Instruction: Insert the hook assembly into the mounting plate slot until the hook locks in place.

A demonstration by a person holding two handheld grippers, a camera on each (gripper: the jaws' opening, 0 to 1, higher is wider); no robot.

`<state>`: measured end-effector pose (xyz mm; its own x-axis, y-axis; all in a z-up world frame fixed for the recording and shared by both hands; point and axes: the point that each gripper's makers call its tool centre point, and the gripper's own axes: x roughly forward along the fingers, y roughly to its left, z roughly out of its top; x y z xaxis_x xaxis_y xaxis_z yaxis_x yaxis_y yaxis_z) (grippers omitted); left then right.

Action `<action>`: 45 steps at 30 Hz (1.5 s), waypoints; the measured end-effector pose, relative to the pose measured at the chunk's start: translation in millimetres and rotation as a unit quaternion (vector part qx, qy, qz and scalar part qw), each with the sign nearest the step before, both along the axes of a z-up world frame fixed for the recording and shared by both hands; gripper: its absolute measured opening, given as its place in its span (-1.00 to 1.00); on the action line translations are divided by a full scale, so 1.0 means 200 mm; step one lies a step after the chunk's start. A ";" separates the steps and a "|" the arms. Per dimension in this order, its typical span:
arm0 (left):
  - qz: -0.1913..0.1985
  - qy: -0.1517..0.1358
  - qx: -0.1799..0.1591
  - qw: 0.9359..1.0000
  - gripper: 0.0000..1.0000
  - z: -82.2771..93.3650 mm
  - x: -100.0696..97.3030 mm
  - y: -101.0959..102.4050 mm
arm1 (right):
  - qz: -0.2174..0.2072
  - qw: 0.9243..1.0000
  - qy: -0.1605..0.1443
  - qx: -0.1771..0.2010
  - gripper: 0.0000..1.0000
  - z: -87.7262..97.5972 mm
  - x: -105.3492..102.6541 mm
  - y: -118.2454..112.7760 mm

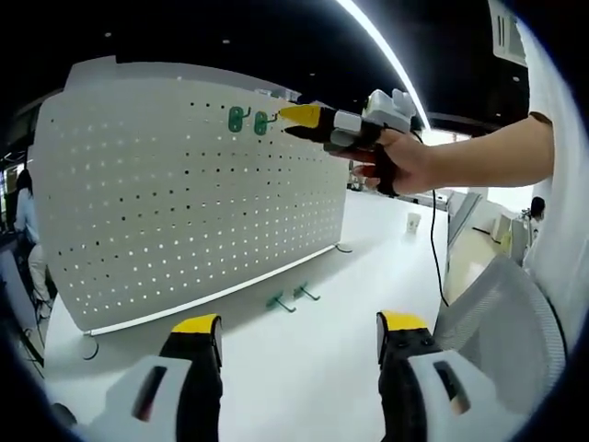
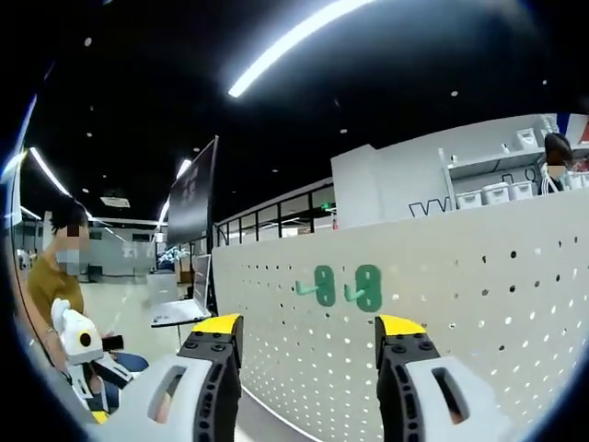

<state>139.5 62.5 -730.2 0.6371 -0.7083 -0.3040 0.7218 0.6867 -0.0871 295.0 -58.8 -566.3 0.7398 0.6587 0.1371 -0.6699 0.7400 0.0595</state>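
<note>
Reaching right tool [image 1: 293, 122], raised, near mounted hooks [image 1: 249, 121]

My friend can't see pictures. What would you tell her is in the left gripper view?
A white pegboard stands on a white table with two green hooks mounted near its top, and a person's hand holds the right gripper up to them. Two loose hooks lie on the table beyond the open left gripper.

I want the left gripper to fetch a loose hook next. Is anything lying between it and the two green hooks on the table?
Nothing visible does. Bare white table lies between the open left gripper and the two green hooks lying at the pegboard's foot.
</note>
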 end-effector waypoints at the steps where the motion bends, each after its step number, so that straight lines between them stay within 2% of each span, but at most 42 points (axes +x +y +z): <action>1: 0.000 0.001 -0.001 1.000 0.40 0.00 0.00 0.00 | -0.001 1.000 -0.001 -0.002 0.12 0.00 -0.01 0.00; 5: 0.003 -0.004 -0.001 1.000 0.42 0.01 0.01 0.00 | 0.003 1.000 0.000 -0.004 0.12 -0.01 -0.03 0.00; 11: 0.003 -0.004 0.001 1.000 0.43 0.01 0.01 0.01 | 0.017 1.000 0.009 -0.021 0.15 -0.08 -0.13 -0.04; 29: 0.014 -0.003 0.004 1.000 0.43 0.01 0.01 0.04 | 0.022 0.996 0.063 -0.054 0.21 -0.38 -0.37 -0.21; 45: 0.017 0.000 0.007 1.000 0.43 0.00 0.00 0.05 | 0.009 0.993 0.097 -0.063 0.21 -0.53 -0.50 -0.35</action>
<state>139.2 72.9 -731.0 0.6612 -0.6813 -0.3141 0.6977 0.7123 -0.0763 194.6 -128.0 -671.6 0.7317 0.6755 -0.0912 -0.6686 0.7373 0.0963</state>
